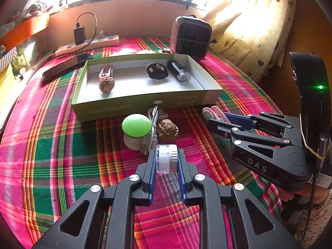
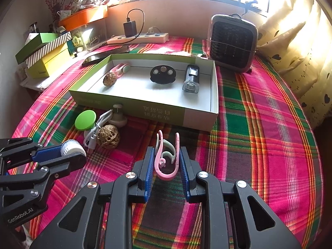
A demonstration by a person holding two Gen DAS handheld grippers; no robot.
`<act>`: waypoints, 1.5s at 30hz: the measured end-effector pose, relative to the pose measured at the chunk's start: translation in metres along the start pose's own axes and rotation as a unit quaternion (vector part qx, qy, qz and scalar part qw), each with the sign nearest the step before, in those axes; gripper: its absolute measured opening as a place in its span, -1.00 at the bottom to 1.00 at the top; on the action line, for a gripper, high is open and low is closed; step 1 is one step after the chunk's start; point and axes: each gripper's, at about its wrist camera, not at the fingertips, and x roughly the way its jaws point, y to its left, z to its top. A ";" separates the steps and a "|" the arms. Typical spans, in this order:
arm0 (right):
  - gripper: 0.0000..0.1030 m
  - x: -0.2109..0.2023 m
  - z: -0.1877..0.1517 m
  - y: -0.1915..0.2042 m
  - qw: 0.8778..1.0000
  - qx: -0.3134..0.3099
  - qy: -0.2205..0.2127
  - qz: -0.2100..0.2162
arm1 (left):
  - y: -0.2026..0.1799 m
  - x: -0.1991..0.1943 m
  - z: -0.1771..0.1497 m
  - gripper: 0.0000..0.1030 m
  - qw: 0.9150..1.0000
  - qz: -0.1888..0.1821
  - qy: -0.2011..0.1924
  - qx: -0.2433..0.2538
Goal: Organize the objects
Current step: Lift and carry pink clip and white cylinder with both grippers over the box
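Note:
My left gripper (image 1: 167, 155) is shut on a small white round timer (image 1: 167, 158), held just above the plaid cloth; the same timer (image 2: 71, 147) shows at the left of the right wrist view. My right gripper (image 2: 167, 155) is shut on a pink clip (image 2: 166, 166), whose pink end (image 1: 211, 113) peeks out in the left wrist view. Ahead lies an open green-and-white box (image 1: 143, 103) (image 2: 157, 112) holding a walnut (image 1: 106, 84), a pink clip (image 1: 105, 72), a black disc (image 1: 156, 71) and a small black lamp (image 1: 179, 70).
In front of the box sit a green mushroom lamp (image 1: 136, 127) with its white cable (image 2: 95, 132), a walnut (image 1: 167, 130) and a beige knob (image 2: 118, 116). Behind stand a grey heater (image 2: 232, 43), a power strip (image 2: 139, 38) and a phone (image 1: 66, 66). Stacked boxes (image 2: 43, 56) are at left.

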 end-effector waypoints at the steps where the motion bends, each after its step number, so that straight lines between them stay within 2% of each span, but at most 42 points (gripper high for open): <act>1: -0.52 -0.001 0.000 0.000 1.000 0.000 -0.001 0.001 | 0.000 -0.001 0.000 -0.67 1.000 -0.001 -0.001 0.000; 14: -0.52 -0.018 0.013 0.002 1.000 -0.002 -0.025 0.006 | 0.005 -0.013 0.014 -0.67 1.000 0.003 -0.023 -0.001; 24: -0.52 -0.019 0.035 0.003 0.999 -0.007 -0.034 0.014 | 0.021 -0.014 0.032 -0.67 0.999 0.015 -0.035 -0.014; 38: -0.52 0.007 0.084 0.009 0.999 -0.021 -0.035 0.035 | 0.044 -0.003 0.056 -0.67 0.998 0.023 -0.039 -0.033; 45: -0.52 0.033 0.107 0.013 0.998 -0.027 -0.020 0.044 | 0.056 0.009 0.068 -0.67 0.998 0.033 -0.039 -0.036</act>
